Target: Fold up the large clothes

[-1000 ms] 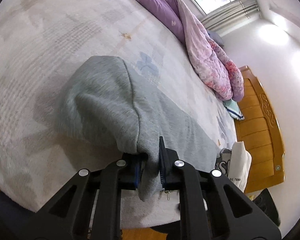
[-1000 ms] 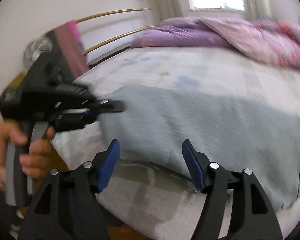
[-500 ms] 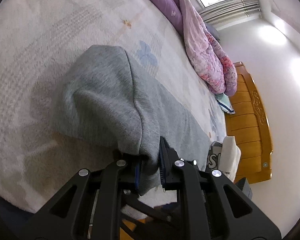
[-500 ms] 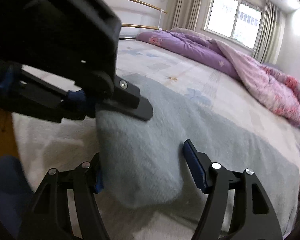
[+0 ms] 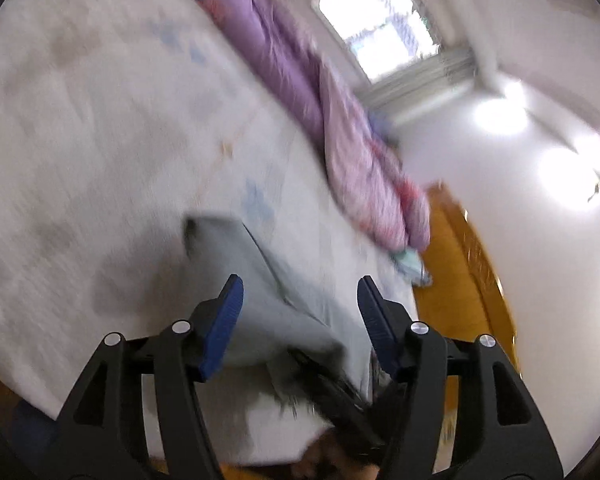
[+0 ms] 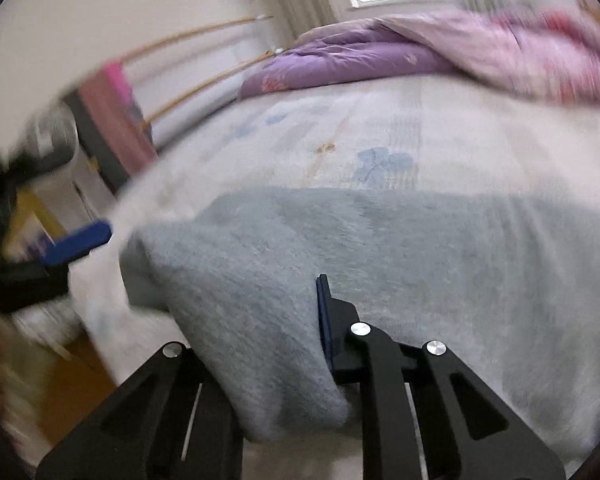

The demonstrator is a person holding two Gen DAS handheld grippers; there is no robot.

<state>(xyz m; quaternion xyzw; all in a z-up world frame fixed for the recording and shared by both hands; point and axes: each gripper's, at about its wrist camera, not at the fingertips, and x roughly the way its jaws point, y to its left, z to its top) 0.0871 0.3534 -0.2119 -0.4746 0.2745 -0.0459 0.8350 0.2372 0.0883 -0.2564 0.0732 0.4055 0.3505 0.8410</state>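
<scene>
Right hand-held gripper [image 6: 300, 344] clamped on the sweater [image 6: 380, 248] edge, ready to fold; left hand-held gripper [image 5: 296, 312] wide open, empty, just above the bed [image 5: 100, 120].

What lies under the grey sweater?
The grey sweater lies on the pale floral bedsheet; its near corner is pinched in the right tool. Anything beneath it is hidden.
</scene>
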